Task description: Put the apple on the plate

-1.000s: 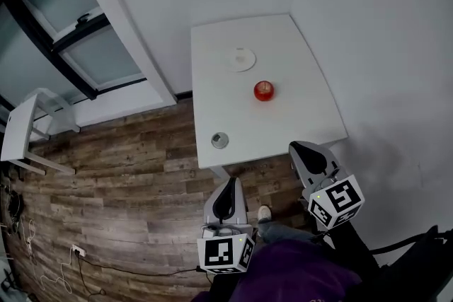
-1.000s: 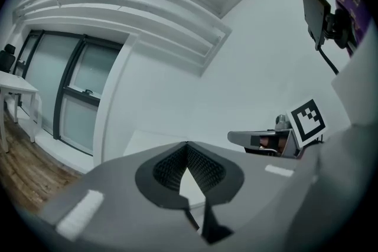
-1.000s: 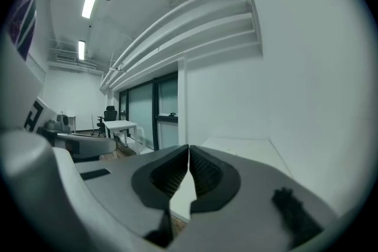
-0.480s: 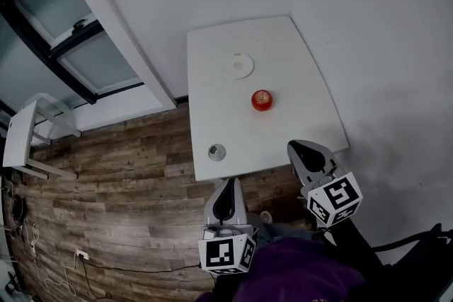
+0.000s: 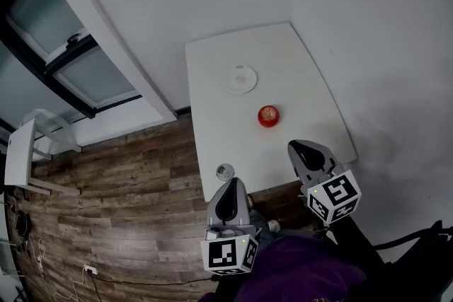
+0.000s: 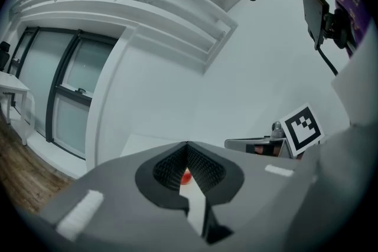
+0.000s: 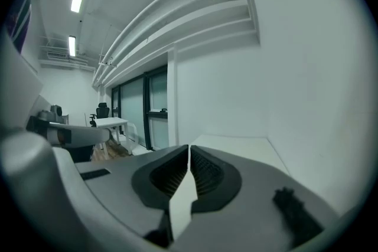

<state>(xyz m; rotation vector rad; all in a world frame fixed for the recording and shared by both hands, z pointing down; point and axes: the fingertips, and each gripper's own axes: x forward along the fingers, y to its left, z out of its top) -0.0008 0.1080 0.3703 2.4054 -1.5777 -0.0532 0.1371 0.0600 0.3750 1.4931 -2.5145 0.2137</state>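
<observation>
A red apple (image 5: 268,116) sits on the white table (image 5: 304,81), right of its middle. Farther back lies a small white plate (image 5: 241,79), a short way from the apple and with nothing on it. My left gripper (image 5: 230,182) hovers just off the table's near edge, jaws shut on nothing. The right gripper (image 5: 296,146) is over the near right corner, also shut and holding nothing. In the left gripper view a sliver of the apple (image 6: 185,176) shows behind the shut left gripper (image 6: 188,144). The right gripper view has only the right gripper (image 7: 189,148) and the bare tabletop (image 7: 236,141).
A small round metal object (image 5: 224,171) lies near the table's front left edge. White walls (image 5: 368,25) flank the table at the back and right. Dark-framed windows (image 5: 71,60) and a small white side table (image 5: 21,145) are at the left, over wood flooring (image 5: 120,208).
The table, apple and plate have slid lower in the head view as the person moved closer. Both grippers stay shut and now reach the table's near edge.
</observation>
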